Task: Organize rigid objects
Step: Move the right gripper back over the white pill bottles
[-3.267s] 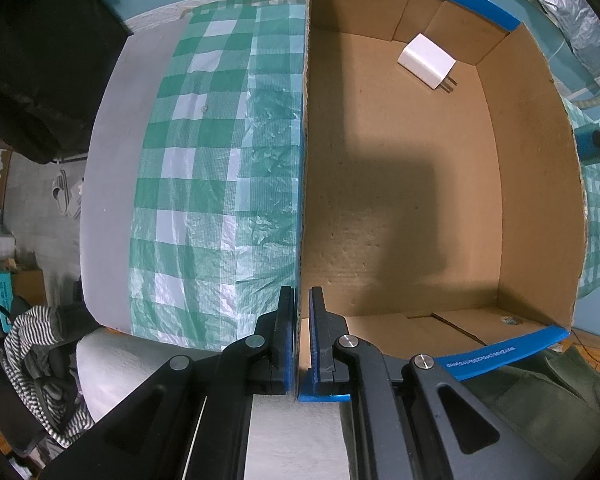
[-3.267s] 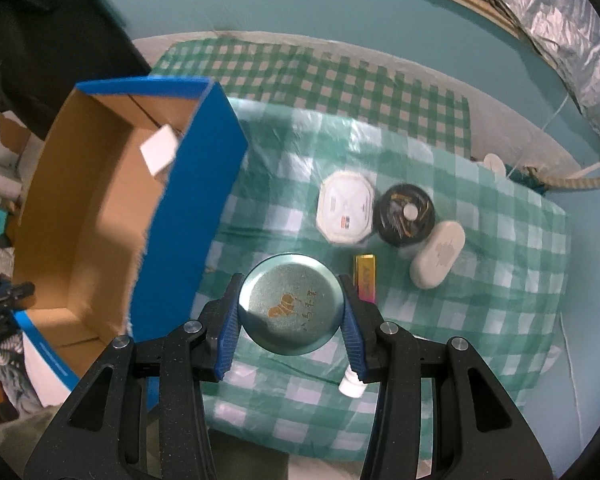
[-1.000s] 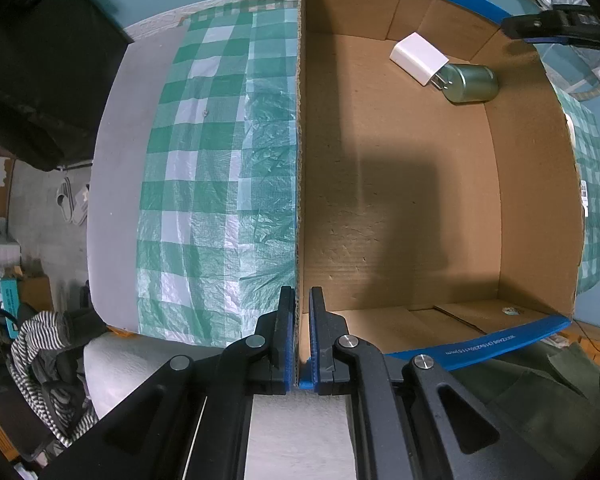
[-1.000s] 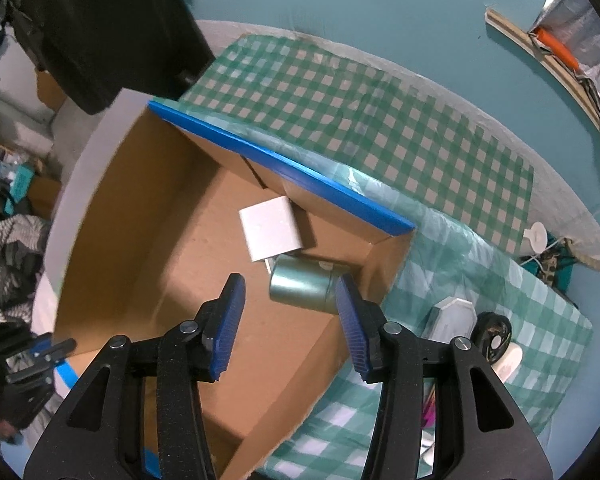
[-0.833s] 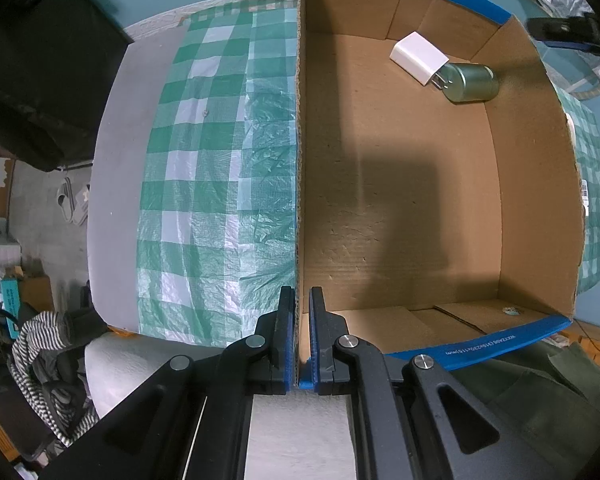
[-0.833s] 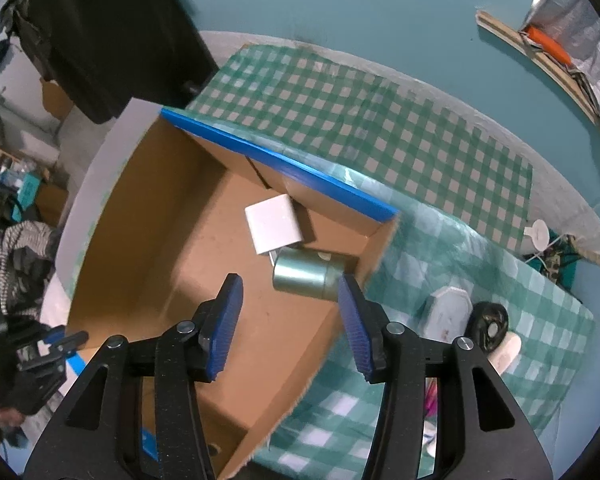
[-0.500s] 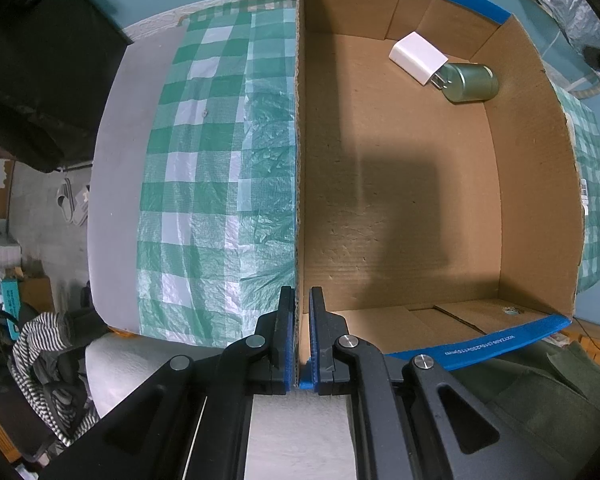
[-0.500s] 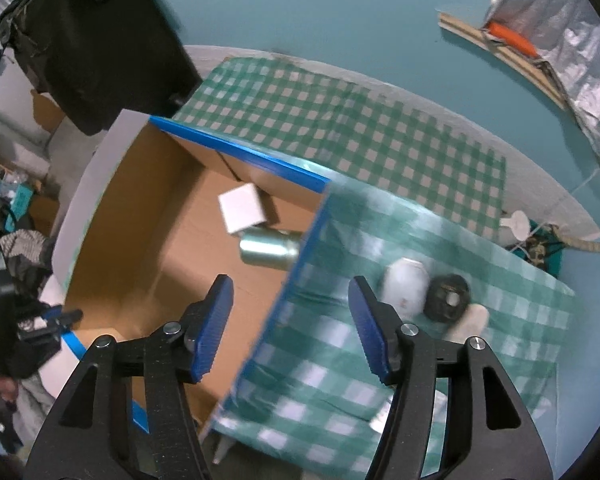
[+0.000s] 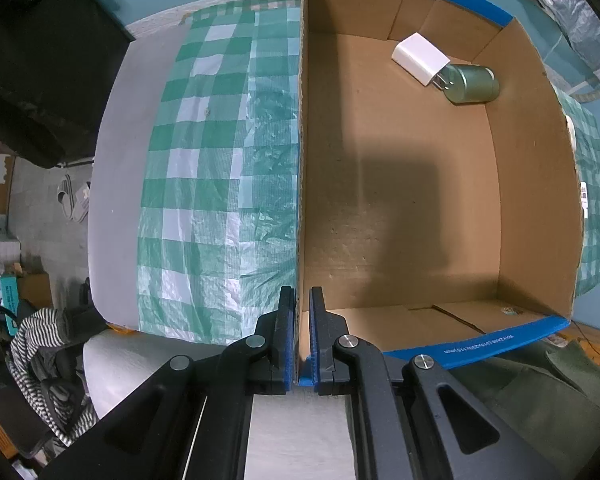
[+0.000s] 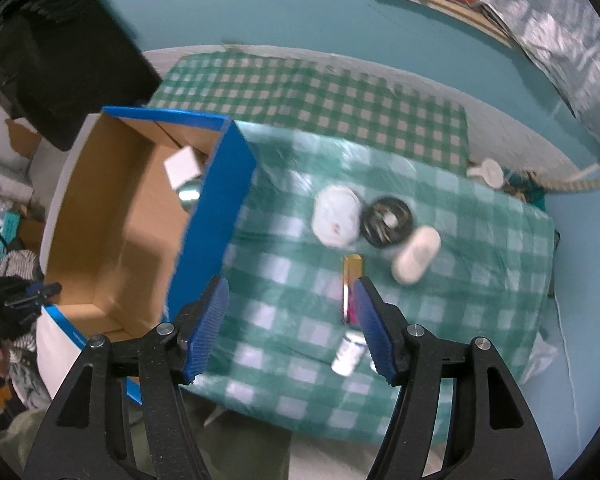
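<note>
Presently we find the left gripper (image 9: pixel 299 336) clamped on the near-left wall of the cardboard box (image 9: pixel 532 184), pinning the box in place on the checked cloth (image 9: pixel 204 184). Inside, at the far right corner, lie a white charger (image 9: pixel 420 58) and a green tin (image 9: pixel 471 83), the two touching.

The right gripper (image 10: pixel 290 328) hangs over the cloth just to the right of the box, its jaws apart and having just been opening; nothing lies between the pads. We judge it is heading for the next piece.

Five items remain on the cloth: a white octagonal lid (image 10: pixel 336 216), a black round dish (image 10: pixel 386 222) touching it on the right, a white oval case (image 10: pixel 416 254) further right, a slim gold-and-pink bar (image 10: pixel 351 288), and a small white bottle (image 10: pixel 348 352) nearer still.

The bar is the closest candidate. It lies just beyond the right finger (image 10: pixel 374 336), to the right of the jaw gap, with its long axis running near to far. In our judgement the gripper must shift right to straddle it, the pads then closing across its narrow width. The right hand is plainly the nearer; the left is occupied. The view is blurred, so finer detail cannot be confirmed.
</note>
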Demonstrator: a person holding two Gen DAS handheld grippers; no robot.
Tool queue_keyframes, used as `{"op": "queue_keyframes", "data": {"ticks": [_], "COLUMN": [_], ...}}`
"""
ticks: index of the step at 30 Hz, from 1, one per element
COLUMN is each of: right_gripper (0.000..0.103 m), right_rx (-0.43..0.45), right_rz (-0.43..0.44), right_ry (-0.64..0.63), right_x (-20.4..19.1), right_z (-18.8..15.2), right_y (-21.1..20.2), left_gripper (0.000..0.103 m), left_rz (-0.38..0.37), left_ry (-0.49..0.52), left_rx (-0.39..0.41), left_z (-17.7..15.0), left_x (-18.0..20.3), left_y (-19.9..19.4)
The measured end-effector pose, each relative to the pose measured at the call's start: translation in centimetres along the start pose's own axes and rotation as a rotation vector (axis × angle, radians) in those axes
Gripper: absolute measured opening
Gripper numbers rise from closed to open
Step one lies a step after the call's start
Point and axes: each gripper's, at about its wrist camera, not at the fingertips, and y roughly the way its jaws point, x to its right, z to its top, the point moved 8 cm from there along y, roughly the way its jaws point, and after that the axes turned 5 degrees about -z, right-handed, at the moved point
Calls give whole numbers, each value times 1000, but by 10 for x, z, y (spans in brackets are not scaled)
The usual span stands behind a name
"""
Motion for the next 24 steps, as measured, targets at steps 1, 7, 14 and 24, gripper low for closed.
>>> {"op": "queue_keyframes", "data": {"ticks": [1, 7, 14, 24], "right_gripper": [65, 65, 65, 65], "right_rx": [-7, -43, -50, -99], "right_rz": [-5, -23, -25, -52], "right_ry": [9, 94, 173, 193], "right_x": [4, 35, 69, 101], "right_z": [-4, -29, -49, -66], "right_y": [2, 19, 47, 92], "left_gripper": [7, 7, 7, 7], "left_rz": [0, 0, 1, 3], "left_ry": [0, 0, 0, -3], "left_rx": [0, 2, 1, -3], "left_z": [0, -1, -1, 1], "left_x": [0, 0, 0, 0], "left_y": [0, 0, 0, 0]}}
